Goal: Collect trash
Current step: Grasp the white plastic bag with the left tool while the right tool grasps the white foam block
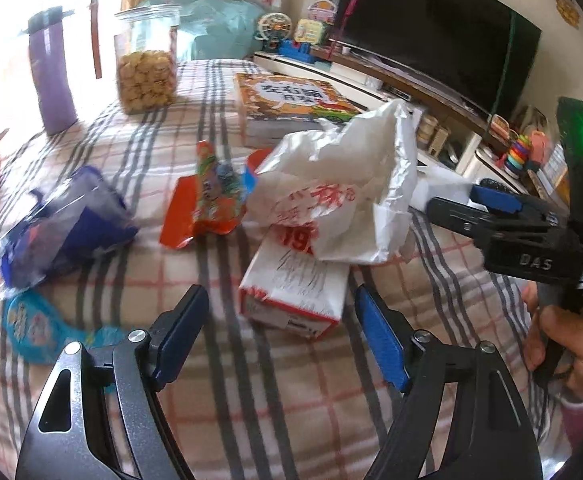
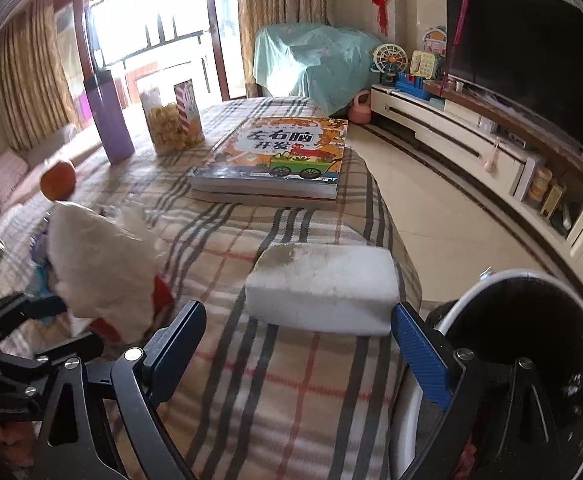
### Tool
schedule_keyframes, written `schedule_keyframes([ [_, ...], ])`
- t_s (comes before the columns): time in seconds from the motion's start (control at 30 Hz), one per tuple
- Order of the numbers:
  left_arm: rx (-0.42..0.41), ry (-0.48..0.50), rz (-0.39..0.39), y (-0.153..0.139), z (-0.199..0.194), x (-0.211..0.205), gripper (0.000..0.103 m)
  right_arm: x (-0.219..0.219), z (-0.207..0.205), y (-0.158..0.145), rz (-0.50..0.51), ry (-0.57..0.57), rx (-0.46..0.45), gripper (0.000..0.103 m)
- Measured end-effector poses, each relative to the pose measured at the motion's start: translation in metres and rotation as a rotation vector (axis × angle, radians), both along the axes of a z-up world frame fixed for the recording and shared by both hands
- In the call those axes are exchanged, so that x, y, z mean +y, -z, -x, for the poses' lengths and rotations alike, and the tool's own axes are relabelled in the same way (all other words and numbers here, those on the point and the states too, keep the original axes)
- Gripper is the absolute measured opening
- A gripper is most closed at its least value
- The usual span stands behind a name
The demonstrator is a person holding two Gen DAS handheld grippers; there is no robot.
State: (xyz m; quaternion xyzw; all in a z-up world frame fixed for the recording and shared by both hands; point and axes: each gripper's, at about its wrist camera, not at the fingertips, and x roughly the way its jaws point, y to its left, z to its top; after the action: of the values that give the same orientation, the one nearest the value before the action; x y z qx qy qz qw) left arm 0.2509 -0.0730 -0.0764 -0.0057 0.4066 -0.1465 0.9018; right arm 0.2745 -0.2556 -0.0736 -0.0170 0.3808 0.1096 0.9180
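The white plastic bag hides part of the carton; the blue wrapper is blurred.

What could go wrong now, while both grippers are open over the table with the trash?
1. The left gripper faces a box with a white bag lying on it; closing may catch only one.
2. The foam block sits near the table edge, so the right gripper could nudge it off.
3. The wrappers look light and may slip.
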Motion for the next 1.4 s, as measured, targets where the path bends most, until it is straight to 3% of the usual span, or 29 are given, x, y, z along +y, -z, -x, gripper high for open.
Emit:
schedule_keyframes([
  [0.03, -0.006, 0.004, -0.007, 0.000, -0.001, -0.002, 0.066, -0.001, -0.001, 0.001, 0.011, 0.003, -0.003, 0.094],
  [0.07, -0.008, 0.011, -0.014, 0.000, -0.002, -0.004, 0.050, -0.001, -0.002, 0.002, 0.014, 0.006, -0.006, 0.093],
  [0.23, -0.019, 0.013, -0.028, -0.001, 0.004, -0.007, 0.048, -0.009, 0.000, -0.003, 0.038, 0.047, -0.032, 0.054],
  [0.3, -0.022, 0.004, -0.018, -0.003, 0.010, -0.003, 0.048, -0.016, 0.002, -0.006, 0.011, 0.058, -0.028, 0.050],
  [0.47, -0.009, -0.024, 0.051, -0.005, 0.029, 0.012, 0.048, -0.027, 0.007, -0.012, -0.069, 0.058, -0.037, 0.061],
  [0.57, -0.003, -0.047, 0.081, -0.006, 0.040, 0.021, 0.048, -0.023, 0.006, -0.015, -0.075, 0.035, -0.041, 0.088],
  [0.6, 0.000, -0.055, 0.094, -0.007, 0.044, 0.024, 0.048, -0.020, 0.004, -0.014, -0.074, 0.023, -0.039, 0.090],
  [0.77, 0.004, -0.072, 0.126, -0.010, 0.062, 0.035, 0.048, 0.001, -0.010, 0.000, 0.038, 0.004, -0.004, 0.090],
  [0.87, 0.006, -0.088, 0.143, -0.013, 0.068, 0.043, 0.048, 0.005, -0.016, 0.011, 0.078, 0.017, 0.027, 0.079],
  [1.23, 0.037, -0.095, 0.104, -0.003, 0.083, 0.046, 0.049, 0.004, 0.060, -0.022, -0.128, -0.050, -0.048, 0.078],
  [1.4, 0.003, -0.079, 0.113, -0.013, 0.095, 0.045, 0.061, -0.003, 0.089, -0.019, -0.189, -0.034, -0.041, 0.078],
])
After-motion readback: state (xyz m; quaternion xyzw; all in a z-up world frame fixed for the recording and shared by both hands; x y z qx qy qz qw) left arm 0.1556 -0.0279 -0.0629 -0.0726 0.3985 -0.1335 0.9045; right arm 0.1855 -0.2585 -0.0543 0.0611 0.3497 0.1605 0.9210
